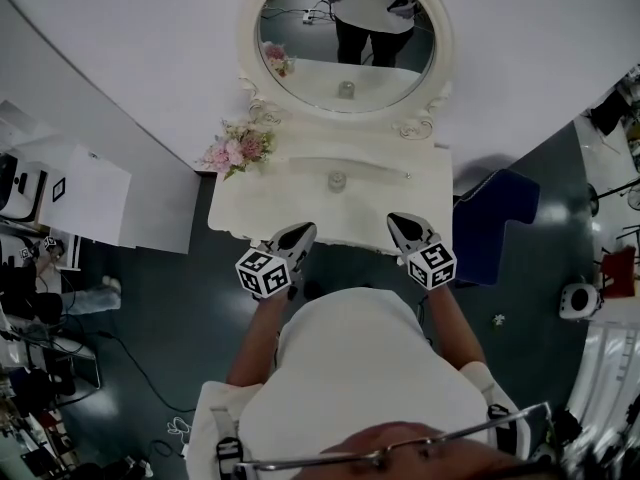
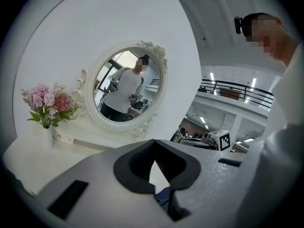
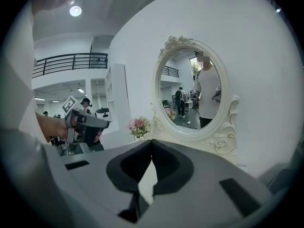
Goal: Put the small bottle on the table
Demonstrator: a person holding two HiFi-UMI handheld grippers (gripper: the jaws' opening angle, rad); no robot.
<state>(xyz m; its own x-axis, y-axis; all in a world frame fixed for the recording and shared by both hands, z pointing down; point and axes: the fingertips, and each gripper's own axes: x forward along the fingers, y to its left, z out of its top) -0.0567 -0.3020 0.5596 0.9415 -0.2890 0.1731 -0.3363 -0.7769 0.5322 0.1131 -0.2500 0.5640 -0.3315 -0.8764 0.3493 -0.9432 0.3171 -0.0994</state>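
Left tongs (image 1: 305,231) were held low over the desk's (image 1: 400,193) front edge, left of centre, tips angled toward the mirror (image 1: 345,28), pressed together with nothing between them. Flowers (image 1: 238,149) occupied the rear left corner; the rest of the desk top lay open. The small bottle (image 1: 337,180) stood near the desk's centre, ahead of and between both tongs, touching neither. Right tongs (image 1: 396,220) were over the front edge, right of centre, likewise pressed together and empty.
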